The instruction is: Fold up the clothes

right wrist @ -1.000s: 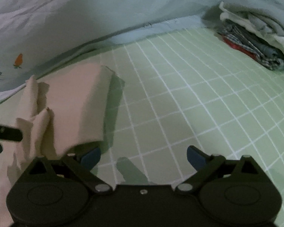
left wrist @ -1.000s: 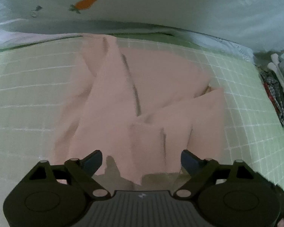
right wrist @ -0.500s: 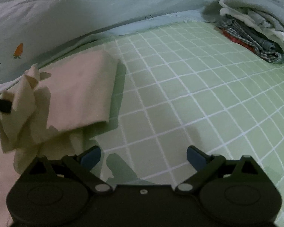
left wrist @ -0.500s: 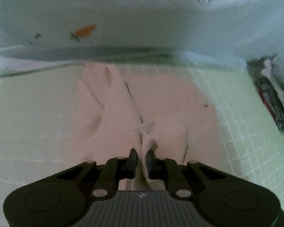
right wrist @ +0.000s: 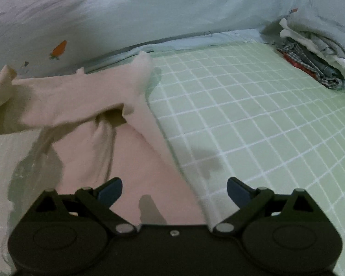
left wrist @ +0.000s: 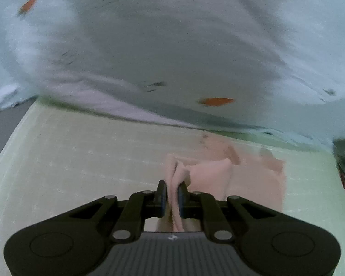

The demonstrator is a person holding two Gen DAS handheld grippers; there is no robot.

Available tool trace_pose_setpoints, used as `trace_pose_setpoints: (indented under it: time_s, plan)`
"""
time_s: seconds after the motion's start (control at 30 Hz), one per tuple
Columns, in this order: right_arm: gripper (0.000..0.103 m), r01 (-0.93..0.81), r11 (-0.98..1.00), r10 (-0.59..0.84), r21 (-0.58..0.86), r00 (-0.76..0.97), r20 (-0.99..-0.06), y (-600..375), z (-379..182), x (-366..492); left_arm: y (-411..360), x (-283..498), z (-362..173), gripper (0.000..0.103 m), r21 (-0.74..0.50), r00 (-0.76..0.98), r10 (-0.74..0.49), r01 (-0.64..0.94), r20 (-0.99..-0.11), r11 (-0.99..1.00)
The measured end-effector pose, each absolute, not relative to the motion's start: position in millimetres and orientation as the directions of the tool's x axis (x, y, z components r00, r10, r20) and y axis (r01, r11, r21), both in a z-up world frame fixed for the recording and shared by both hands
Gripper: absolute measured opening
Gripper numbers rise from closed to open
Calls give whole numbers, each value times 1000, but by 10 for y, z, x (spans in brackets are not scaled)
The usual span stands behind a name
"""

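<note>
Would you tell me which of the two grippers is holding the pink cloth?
The left gripper: it is shut on a bunched fold of the pink cloth. The right gripper is open, holding nothing.

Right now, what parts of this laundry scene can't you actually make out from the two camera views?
- Left wrist view: the pink garment is motion-blurred, so its type is unclear; the left gripper hides the pinched part.
- Right wrist view: the garment's near end lies under the right gripper.
- Right wrist view: the folded clothes pile is small and far off, so the items cannot be counted.
- Left wrist view: the checked sheet is blurred, its grid barely visible.
</note>
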State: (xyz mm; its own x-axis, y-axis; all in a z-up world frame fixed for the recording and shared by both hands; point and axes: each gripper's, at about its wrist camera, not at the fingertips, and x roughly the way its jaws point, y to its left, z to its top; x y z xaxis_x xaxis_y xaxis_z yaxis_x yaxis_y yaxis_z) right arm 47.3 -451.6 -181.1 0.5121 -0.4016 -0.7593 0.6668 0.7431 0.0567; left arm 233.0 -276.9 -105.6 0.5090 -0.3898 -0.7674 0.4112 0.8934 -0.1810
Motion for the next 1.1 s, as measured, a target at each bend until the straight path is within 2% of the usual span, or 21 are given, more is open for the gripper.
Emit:
trace_pose_setpoints:
  time_s: [0.1, 0.17, 0.23, 0.3, 0.4, 0.5, 0.7, 0.77, 0.87, 0.9, 0.97, 1.0, 1.03, 1.1]
  plan:
    - [99, 662, 749, -427, 14, 498, -755, -4316, -1777, 452, -2479, 2506, -1149, 28, -180, 511, -349, 351, -786, 919]
    - [99, 665, 747, -455, -26, 482, -749, -4237, -1752, 413, -2346, 2515, -1206, 55, -194, 499, -346, 332, -795, 923]
    - [99, 673, 738, -480, -57, 464, -745, -4204, -1728, 357, -2284, 2395, -1272, 68, -221, 470, -366, 336, -803, 916]
    - [99, 687, 724, -488, -63, 446, -750, -4236, -1734, 311, -2268, 2210, -1350, 70, -231, 435, -380, 357, -816, 905]
    - [99, 698, 713, -490, -73, 420, -763, -4296, -1784, 223, -2337, 1885, -1534, 77, -232, 362, -391, 411, -846, 881]
    - [98, 700, 710, -477, -76, 399, -783, -4372, -1860, 127, -2459, 1543, -1771, 78, -231, 271, -388, 469, -881, 852]
    - [79, 678, 735, -394, -18, 405, -825, -4411, -2054, -48, -2647, 1014, -2116, 79, -207, 165, -342, 536, -925, 818]
    - [76, 669, 743, -373, 16, 433, -821, -4391, -2070, -89, -2660, 904, -2209, 81, -183, 162, -316, 543, -935, 819]
    - [65, 642, 766, -352, 40, 471, -809, -4345, -2069, -121, -2666, 784, -2264, 87, -121, 205, -288, 579, -935, 806]
    - [57, 630, 775, -347, 43, 482, -804, -4326, -2065, -126, -2674, 750, -2279, 87, -97, 216, -271, 587, -938, 804]
    - [36, 599, 799, -324, 55, 505, -800, -4312, -2040, -101, -2684, 695, -2302, 91, -68, 232, -252, 594, -940, 801]
    - [19, 588, 806, -310, 65, 513, -801, -4309, -2029, -86, -2674, 675, -2311, 91, -67, 232, -247, 587, -941, 806]
    - [7, 587, 807, -299, 74, 513, -804, -4312, -2016, -65, -2667, 690, -2310, 91, -70, 228, -242, 577, -943, 814]
    - [6, 592, 802, -295, 81, 510, -808, -4304, -1996, -35, -2657, 705, -2314, 91, -73, 221, -236, 565, -946, 822]
